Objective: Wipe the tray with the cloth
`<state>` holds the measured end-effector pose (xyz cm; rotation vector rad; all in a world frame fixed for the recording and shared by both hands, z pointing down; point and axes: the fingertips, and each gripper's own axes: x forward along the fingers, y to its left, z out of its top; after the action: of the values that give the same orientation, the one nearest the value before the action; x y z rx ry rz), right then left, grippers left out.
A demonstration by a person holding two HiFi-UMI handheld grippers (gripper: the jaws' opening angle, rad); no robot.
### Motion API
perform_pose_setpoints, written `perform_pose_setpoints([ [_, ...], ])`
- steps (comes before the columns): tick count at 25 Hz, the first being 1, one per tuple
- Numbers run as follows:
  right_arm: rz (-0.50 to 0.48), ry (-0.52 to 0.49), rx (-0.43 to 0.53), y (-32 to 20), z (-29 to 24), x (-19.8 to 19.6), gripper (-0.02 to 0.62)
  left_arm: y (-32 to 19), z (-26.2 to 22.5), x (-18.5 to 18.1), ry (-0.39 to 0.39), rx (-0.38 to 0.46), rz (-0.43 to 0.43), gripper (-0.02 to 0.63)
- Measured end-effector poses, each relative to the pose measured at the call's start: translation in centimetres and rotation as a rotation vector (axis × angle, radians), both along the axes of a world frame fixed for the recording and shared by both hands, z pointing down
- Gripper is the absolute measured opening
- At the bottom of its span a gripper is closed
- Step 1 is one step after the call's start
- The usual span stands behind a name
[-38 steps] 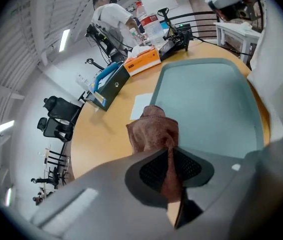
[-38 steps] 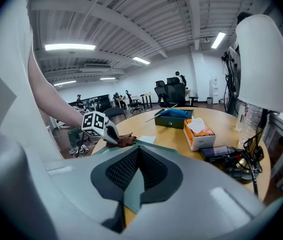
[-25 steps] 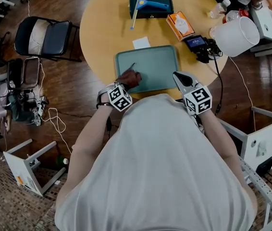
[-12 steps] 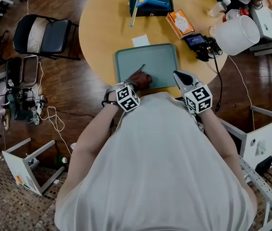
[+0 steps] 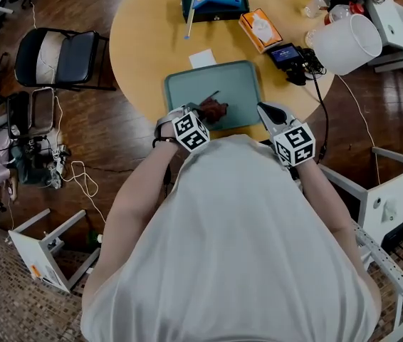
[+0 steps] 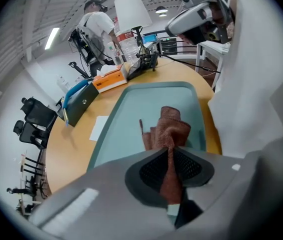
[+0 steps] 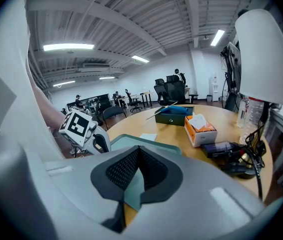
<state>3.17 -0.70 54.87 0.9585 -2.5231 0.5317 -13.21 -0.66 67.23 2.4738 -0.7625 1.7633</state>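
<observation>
Reddish-brown terry cloth (image 5: pixel 216 110) (image 6: pixel 170 130): bunched, resting on the near middle of the tray, one end drawn up between the left gripper's jaws.
Flat teal-green rectangular plastic tray (image 5: pixel 238 83) (image 6: pixel 142 115) (image 7: pixel 115 145): on the near edge of the round yellow wooden table (image 5: pixel 144 41).
Left gripper (image 5: pixel 203 112) (image 6: pixel 170 173): fingers clamped on the cloth, tips low over the tray.
Right gripper (image 5: pixel 266 110) (image 7: pixel 137 156): fingertips together, nothing between them; held by the tray's near right corner.
Beyond the tray: white paper slip (image 5: pixel 202 58), orange tissue box (image 5: pixel 260 28), dark open box (image 5: pixel 214 3), white lampshade (image 5: pixel 344 43).
Off the table's left: black folding chair (image 5: pixel 66 57).
</observation>
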Motion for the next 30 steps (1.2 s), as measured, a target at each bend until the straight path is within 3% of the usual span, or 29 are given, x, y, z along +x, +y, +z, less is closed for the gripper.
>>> perform_pose_setpoints([
  [13, 0.042, -0.007, -0.025, -0.9, 0.2, 1.6, 0.002, -10.3, -0.2, -2.0, -0.106, 0.128, -0.079, 0.360],
  [21, 0.053, -0.005, -0.035, -1.2, 0.5, 2.4, 0.003, -12.9, -0.5, -4.6, -0.175, 0.172, -0.149, 0.360],
  [30, 0.079, -0.015, -0.031, -1.0, 0.2, 3.3, 0.003, -13.3, -0.2, -0.6, -0.143, 0.173, -0.099, 0.360],
])
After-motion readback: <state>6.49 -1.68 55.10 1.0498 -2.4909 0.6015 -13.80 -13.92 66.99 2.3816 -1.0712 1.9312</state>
